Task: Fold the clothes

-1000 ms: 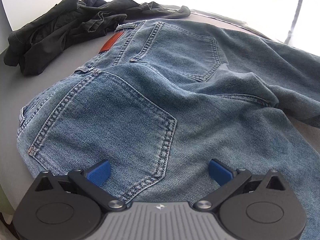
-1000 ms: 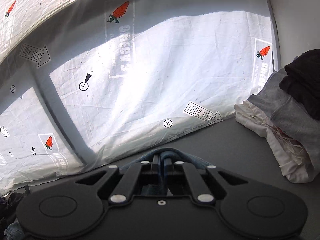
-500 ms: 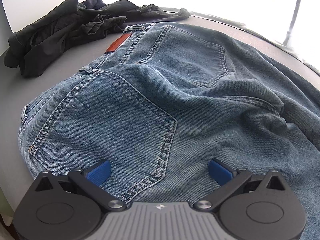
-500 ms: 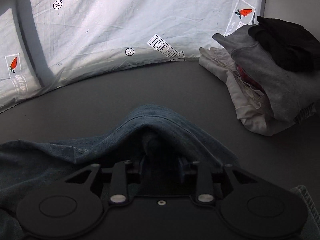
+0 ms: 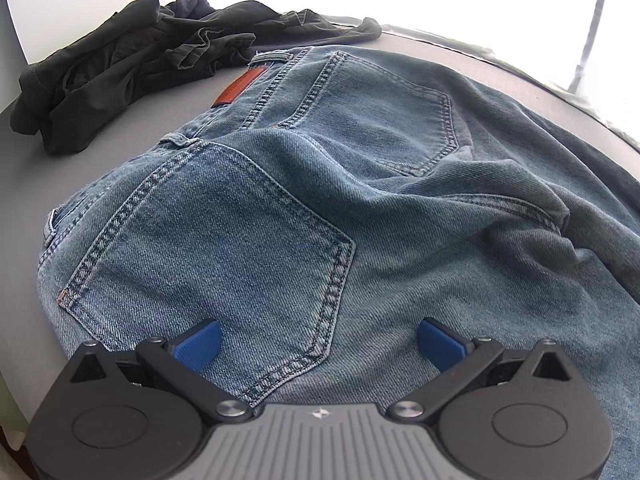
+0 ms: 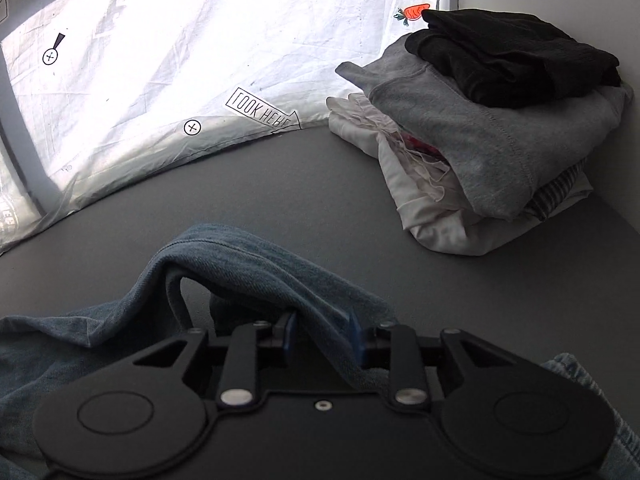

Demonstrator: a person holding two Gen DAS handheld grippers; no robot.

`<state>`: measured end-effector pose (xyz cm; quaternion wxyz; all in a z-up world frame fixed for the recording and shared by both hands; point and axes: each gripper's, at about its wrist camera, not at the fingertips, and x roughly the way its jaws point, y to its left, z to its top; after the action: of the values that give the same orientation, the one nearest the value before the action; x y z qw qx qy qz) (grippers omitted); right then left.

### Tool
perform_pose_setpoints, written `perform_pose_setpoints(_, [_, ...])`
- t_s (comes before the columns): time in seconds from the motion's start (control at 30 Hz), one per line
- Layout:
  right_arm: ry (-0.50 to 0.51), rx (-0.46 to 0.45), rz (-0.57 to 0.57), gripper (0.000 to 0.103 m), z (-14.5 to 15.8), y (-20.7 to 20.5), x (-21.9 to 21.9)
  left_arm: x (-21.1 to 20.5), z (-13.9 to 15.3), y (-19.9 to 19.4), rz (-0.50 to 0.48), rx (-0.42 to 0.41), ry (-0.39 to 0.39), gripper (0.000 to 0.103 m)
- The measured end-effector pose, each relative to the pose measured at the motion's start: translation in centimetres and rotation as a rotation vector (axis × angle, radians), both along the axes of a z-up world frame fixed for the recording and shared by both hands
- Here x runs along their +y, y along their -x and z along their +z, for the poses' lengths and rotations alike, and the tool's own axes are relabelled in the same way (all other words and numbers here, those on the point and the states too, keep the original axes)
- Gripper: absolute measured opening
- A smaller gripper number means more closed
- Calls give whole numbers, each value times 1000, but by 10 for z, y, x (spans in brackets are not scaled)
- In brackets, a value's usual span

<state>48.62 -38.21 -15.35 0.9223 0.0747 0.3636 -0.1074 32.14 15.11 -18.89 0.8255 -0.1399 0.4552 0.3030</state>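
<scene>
Blue jeans (image 5: 320, 200) lie seat-up on the grey table, both back pockets and a brown leather patch (image 5: 234, 88) showing. My left gripper (image 5: 318, 340) is open wide, its blue pads just above the seat below the near pocket, holding nothing. In the right wrist view a jeans leg (image 6: 248, 264) lies bunched on the table. My right gripper (image 6: 320, 338) has its jaws partly apart with a fold of that leg draped between them; the pads no longer pinch it tight.
A crumpled black garment (image 5: 140, 76) lies at the far left beyond the waistband. A stack of folded clothes (image 6: 480, 140), black on grey on white, sits at the right. A white printed sheet (image 6: 180, 60) hangs behind the grey table (image 6: 300, 192).
My right gripper dropped from facing the sheet down to the table with the jeans leg, and its jaws went from shut to partly apart. The left view shifted slightly closer over the seat.
</scene>
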Motion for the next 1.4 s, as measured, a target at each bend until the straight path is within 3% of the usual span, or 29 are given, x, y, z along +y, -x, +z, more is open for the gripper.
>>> perform_pose_setpoints(0.03, [22,-13,12,10,3,-5,-1,0,0,0,1,0,0,103])
perform_pose_setpoints(0.1, [52,-49,17,8,13,-19,-5,1,0,0,3,1,1,103])
perform_pose_setpoints(0.37, [114,-109,26,11,40,-132,-3,2,0,0,12,0,0,103])
perform_pose_setpoints(0.4, [120,-113,34,17,39,-141,2,2,0,0,11,1,1,103])
perform_pose_setpoints(0.5, [141,-131,43,47,36,-152,17,3,0,-1,12,4,3,103])
perform_pose_setpoints(0.53, [134,-137,46,49,34,-148,21,3,0,-1,13,4,3,103])
perform_pose_setpoints(0.67, [52,-134,41,49,20,-112,31,4,1,-1,15,9,6,103])
perform_pose_setpoints(0.87, [-134,-109,-77,52,2,-55,12,4,0,-2,16,13,8,103])
perform_pose_setpoints(1.03, [-466,-76,-239,54,-26,-52,-26,3,0,-2,15,8,4,103])
perform_pose_setpoints(1.1, [-555,-45,-352,54,-40,-55,-38,3,0,-2,15,4,1,103])
perform_pose_setpoints(1.17, [-566,-3,-421,53,-49,-57,-44,2,0,-2,14,1,-2,103])
perform_pose_setpoints(1.27, [-632,-17,-427,49,-60,-57,-48,2,-1,-1,14,-5,-7,103])
perform_pose_setpoints(1.3, [-598,-19,-408,48,-58,-59,-47,2,-1,-1,14,-7,-9,103])
perform_pose_setpoints(1.37, [-531,-23,-370,37,-54,-62,-46,2,-1,0,15,-9,-10,103])
perform_pose_setpoints(1.4, [-497,-25,-351,21,-52,-64,-45,2,-1,0,15,-9,-10,103])
